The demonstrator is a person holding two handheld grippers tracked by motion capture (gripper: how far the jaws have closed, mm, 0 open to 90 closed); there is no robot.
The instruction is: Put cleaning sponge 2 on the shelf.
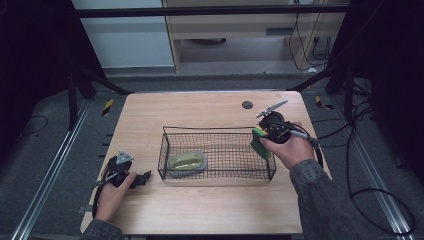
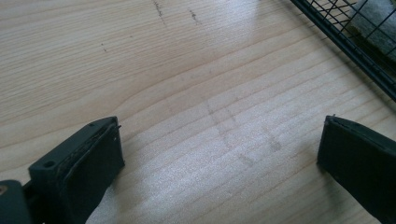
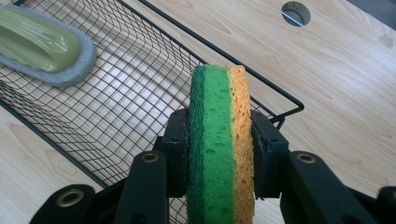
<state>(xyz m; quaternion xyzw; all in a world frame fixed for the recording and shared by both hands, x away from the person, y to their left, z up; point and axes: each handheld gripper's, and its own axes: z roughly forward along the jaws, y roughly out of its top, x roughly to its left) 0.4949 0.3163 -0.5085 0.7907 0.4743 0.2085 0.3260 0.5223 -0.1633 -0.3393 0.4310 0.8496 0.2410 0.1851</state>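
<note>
the right gripper pinches a green and yellow sponge on edge between its two black jaws, the pads pressed into both faces so the sponge stands upright. in the high view the right gripper holds the sponge at the right end of the black wire basket, over its right wall. the basket sits in the middle of the wooden table. inside it, towards the left and near side, lies a grey scrubber with a pale green top, well apart from the sponge. the left gripper rests low at the near left of the table, just left of the basket, its jaws spread wide with only bare wood between them.
</note>
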